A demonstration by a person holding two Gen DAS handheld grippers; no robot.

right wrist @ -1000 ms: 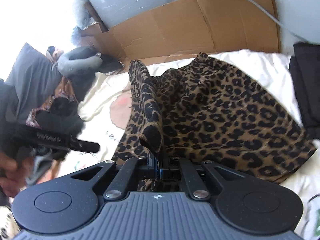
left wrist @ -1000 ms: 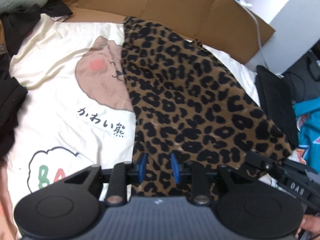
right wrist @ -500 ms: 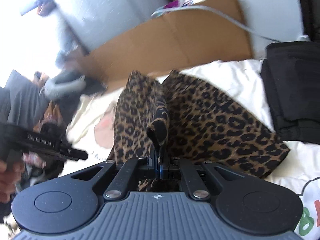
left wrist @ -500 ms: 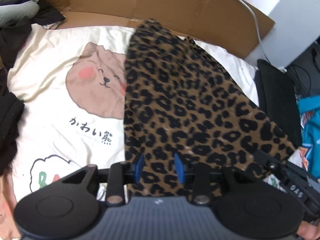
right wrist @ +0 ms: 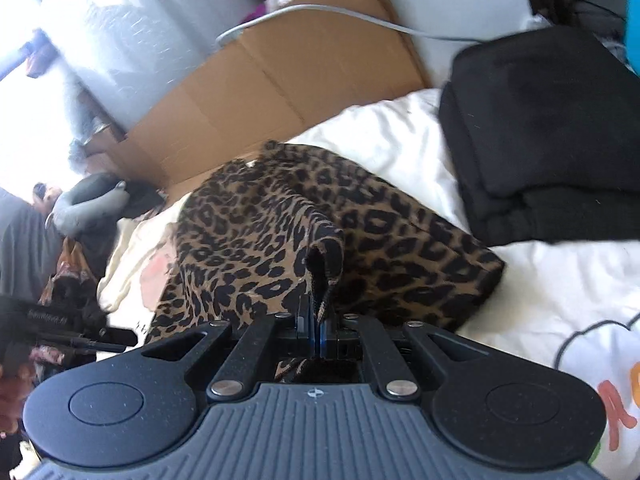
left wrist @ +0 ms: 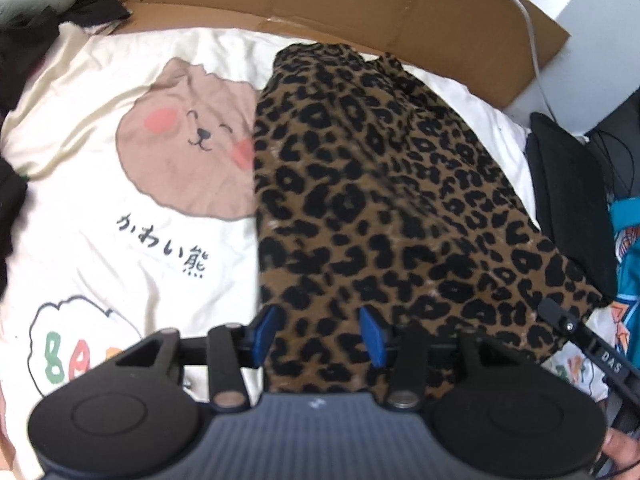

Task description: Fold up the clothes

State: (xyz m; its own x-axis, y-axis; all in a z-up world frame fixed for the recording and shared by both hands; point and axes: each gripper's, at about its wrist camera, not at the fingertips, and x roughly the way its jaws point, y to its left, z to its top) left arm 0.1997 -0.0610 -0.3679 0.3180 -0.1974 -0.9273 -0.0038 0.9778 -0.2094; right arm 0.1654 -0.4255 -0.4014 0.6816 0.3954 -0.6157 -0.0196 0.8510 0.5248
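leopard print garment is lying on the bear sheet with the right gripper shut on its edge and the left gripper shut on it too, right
Not quite. The left gripper is open: the left wrist view shows its blue fingers spread apart over the leopard print garment. The rest holds: the right gripper is shut on its edge, and it lies on the bear sheet.

The left hand-held gripper point(left wrist: 319, 334) stands with its blue fingers point(left wrist: 265, 330) apart over the leopard-print garment point(left wrist: 384, 208), perhaps touching it, on the bear-printed bedsheet point(left wrist: 132, 184).
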